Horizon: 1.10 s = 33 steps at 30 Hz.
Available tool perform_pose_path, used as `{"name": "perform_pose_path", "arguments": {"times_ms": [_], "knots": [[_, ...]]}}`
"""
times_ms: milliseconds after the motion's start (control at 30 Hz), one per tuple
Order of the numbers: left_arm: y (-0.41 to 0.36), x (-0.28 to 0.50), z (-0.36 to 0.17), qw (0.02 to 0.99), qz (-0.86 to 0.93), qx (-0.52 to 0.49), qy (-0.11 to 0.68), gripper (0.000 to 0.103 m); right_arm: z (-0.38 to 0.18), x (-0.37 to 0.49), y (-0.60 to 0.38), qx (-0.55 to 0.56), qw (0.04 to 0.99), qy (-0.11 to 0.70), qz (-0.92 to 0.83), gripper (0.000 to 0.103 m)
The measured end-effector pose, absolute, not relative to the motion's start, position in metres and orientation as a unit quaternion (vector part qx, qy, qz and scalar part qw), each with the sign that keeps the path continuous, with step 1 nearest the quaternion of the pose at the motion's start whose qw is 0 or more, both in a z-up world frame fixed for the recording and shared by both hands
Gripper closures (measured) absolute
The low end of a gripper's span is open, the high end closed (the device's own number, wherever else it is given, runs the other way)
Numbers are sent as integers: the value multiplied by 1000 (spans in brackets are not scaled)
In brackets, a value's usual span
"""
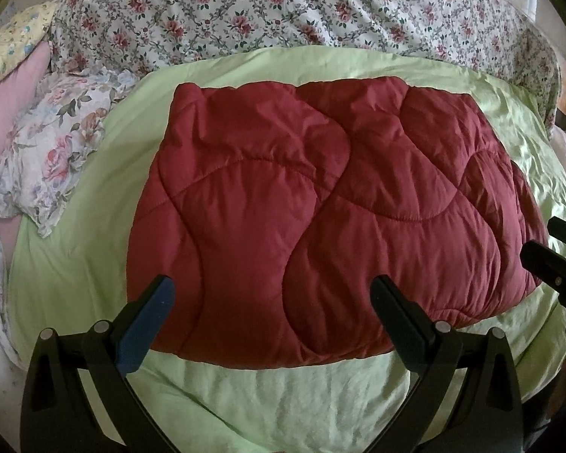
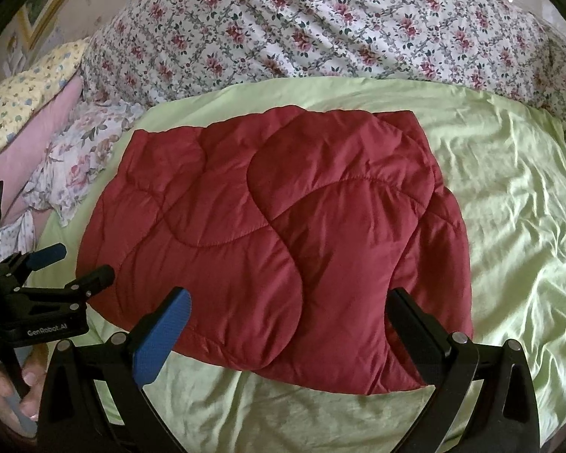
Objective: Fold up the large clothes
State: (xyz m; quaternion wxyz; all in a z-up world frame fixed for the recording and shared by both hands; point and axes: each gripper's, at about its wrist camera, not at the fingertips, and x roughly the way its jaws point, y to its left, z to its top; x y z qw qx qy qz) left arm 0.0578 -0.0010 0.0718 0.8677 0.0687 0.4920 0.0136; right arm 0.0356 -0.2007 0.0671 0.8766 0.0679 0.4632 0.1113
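Quilted red comforter (image 1: 320,207): puffy, satin-sheened, wavy stitch lines, folded into a rough rectangle. It lies on a wrinkled pale-green sheet (image 1: 283,396), with floral bedding (image 1: 283,7) at 12 o'clock. Left gripper (image 1: 271,302): fingers spread wide, gripping nothing, comforter's near edge between the tips. Right gripper (image 2: 288,311): likewise wide apart and empty, comforter edge just ahead at 12 o'clock.

Left hand-held gripper (image 1: 271,302) black with silver pivot pins, one blue textured pad, right hand-held gripper (image 2: 288,311) alike, white "GenRobot.AI" lettering lower left, bare fingers (image 2: 26,381) beneath
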Motion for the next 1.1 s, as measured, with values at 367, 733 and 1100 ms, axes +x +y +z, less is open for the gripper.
{"name": "perform_pose_path", "arguments": {"times_ms": [367, 733, 1100], "knots": [[-4, 58, 72, 868, 16, 68, 492, 0, 68, 34, -199, 68, 877, 462, 111, 0], [-3, 59, 73, 871, 20, 72, 485, 0, 67, 34, -197, 70, 876, 464, 111, 0], [-2, 59, 73, 871, 22, 70, 486, 0, 66, 34, -197, 70, 876, 464, 111, 0]]}}
